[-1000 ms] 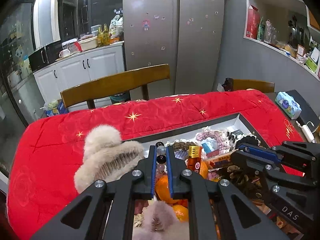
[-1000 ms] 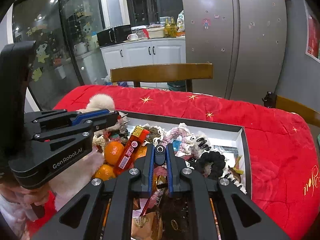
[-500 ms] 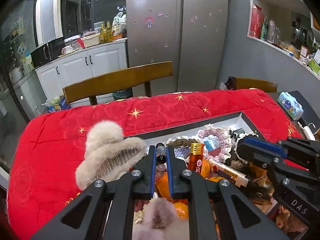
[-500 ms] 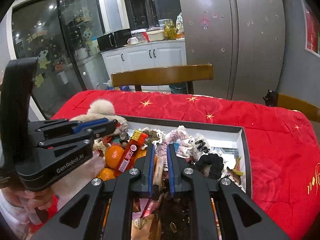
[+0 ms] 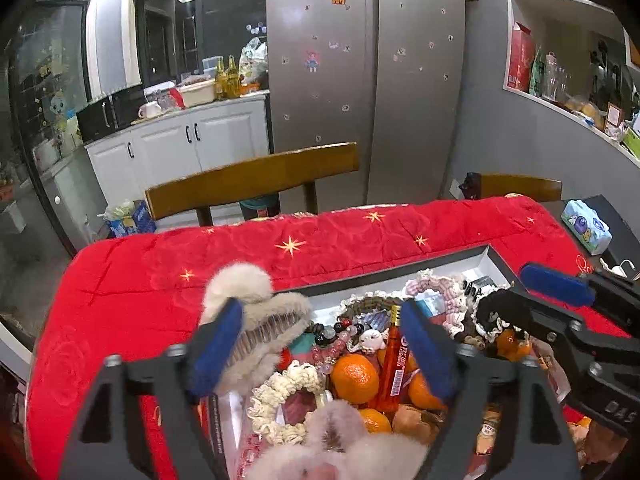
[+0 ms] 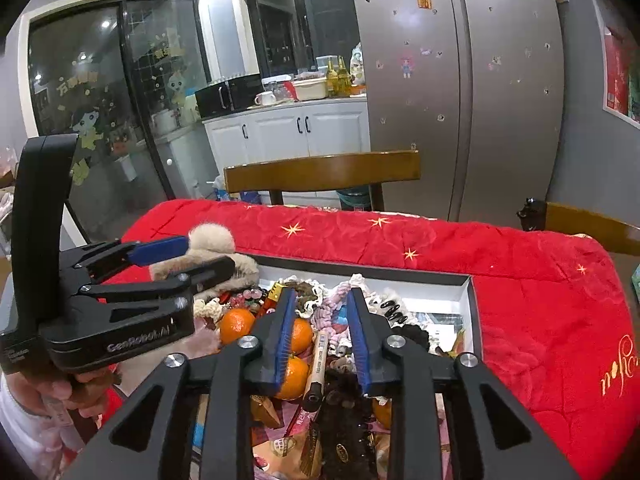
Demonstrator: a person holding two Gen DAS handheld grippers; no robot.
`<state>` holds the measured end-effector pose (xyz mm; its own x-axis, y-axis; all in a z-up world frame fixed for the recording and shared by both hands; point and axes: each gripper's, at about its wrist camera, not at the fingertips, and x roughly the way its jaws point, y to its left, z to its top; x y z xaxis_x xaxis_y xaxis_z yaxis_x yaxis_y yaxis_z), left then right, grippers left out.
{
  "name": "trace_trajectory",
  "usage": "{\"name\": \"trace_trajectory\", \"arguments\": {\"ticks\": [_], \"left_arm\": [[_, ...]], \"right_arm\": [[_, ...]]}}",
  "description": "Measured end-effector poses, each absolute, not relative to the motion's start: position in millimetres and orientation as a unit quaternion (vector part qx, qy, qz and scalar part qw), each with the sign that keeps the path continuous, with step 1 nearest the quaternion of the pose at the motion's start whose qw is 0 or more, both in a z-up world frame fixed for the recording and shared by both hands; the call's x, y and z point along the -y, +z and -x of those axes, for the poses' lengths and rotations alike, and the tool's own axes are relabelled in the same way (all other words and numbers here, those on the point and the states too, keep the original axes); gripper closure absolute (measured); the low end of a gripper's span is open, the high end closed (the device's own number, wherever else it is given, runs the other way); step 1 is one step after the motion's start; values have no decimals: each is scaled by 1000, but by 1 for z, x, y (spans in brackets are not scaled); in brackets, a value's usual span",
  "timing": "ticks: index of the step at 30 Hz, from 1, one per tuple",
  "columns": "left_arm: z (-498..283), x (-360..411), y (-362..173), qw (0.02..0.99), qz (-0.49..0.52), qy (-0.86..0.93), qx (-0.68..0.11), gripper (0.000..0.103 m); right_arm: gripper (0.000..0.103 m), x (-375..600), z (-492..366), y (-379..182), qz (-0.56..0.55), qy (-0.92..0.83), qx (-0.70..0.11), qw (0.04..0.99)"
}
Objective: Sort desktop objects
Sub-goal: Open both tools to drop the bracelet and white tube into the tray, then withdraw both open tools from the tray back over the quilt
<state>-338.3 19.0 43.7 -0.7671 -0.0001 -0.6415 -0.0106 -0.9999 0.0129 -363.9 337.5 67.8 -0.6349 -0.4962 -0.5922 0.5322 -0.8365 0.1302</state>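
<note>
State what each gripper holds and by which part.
Nothing: the left gripper and right gripper are both open above the box of items.

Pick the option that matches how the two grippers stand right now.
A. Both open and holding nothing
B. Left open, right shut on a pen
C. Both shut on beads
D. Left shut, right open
A: the left gripper has its blue fingers spread wide above the oranges in the box, and the right gripper also shows a clear gap between its fingers, with nothing pinched in either.
</note>
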Motion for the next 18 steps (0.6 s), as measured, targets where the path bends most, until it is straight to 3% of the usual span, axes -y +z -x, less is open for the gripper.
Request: {"name": "trace_trajectory", "arguments": {"ticks": [3,6,10,18], "left_arm": [[333,-20,50,-2,326,945,-15,1],[328,-20,58,0,315,949,-15,0],[317,-19,68,-1,307,952,-14,0],[285,-20,105,11,276,961,-23,0]], "right_arm": [[45,-343,364,74,-315,-906,-12,284],[36,-349,363,80,-310,-905,6,291],[0,-352,359,90,-304,-909,2,286],[0,-348,327,120,-255,-925,-25,280]]}}
